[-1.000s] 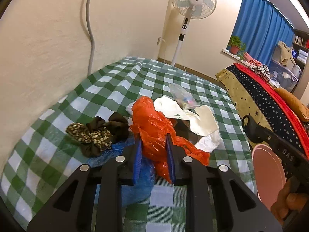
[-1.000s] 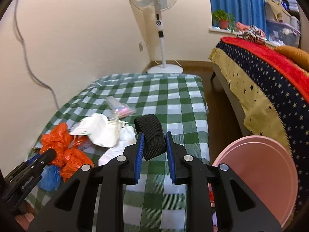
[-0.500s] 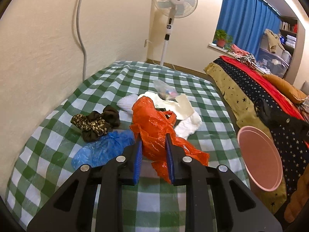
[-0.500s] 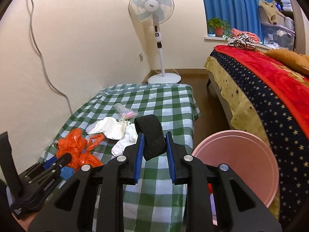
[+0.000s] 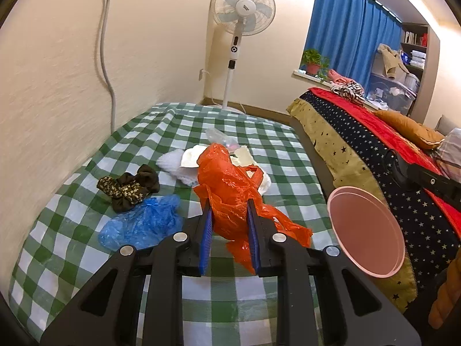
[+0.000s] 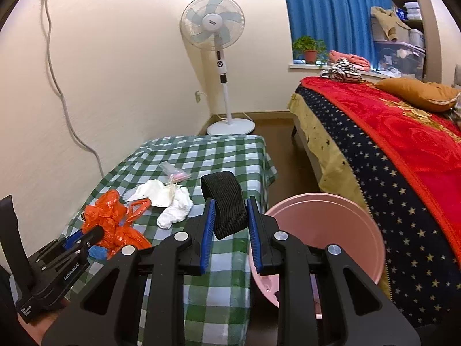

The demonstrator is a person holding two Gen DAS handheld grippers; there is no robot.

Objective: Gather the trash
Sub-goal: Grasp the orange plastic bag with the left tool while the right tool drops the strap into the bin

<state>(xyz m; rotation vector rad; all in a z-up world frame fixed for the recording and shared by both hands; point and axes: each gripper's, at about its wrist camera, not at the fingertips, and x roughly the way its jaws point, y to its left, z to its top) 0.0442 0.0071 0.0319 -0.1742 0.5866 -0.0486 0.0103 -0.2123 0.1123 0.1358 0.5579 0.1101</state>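
From your left wrist camera, your left gripper (image 5: pixel 229 219) points forward and slanting down over the green-checked tablecloth (image 5: pixel 72 248). Its blue pads (image 5: pixel 206 239) are drawn in narrow and clamp the crumpled orange plastic bag (image 5: pixel 227 190), which bulges up above the fingertips and trails a tail down to the right. Just left of the fingers a blue plastic bag (image 5: pixel 141 225) lies on the cloth, with a brown patterned scrunchie (image 5: pixel 129 187) beyond it. Behind the orange bag sit white paper scraps (image 5: pixel 187 158) and a small clear packet (image 5: pixel 222 139). The pink bin (image 5: pixel 366 230) stands off the cloth's right edge, beside the bed with the star-patterned blanket (image 5: pixel 374 155). Your right gripper's black body (image 5: pixel 417 176) reaches in above the bin from the right.

From your right wrist camera, your right gripper (image 6: pixel 229 216) also tilts forward and down, near the cloth's right edge (image 6: pixel 259 178). Its pads are pinched close on a black elastic band (image 6: pixel 224 204), which stands up in a loop between the fingers. The pink bin (image 6: pixel 331 225) is just to the right of the fingers and lower, its open mouth facing you. At lower left you see your left gripper (image 6: pixel 86 236) with the orange bag (image 6: pixel 112 219) in its fingers, over the cloth's near-left part. White scraps (image 6: pixel 173 201) and the clear packet (image 6: pixel 175 173) lie on the cloth ahead of you.
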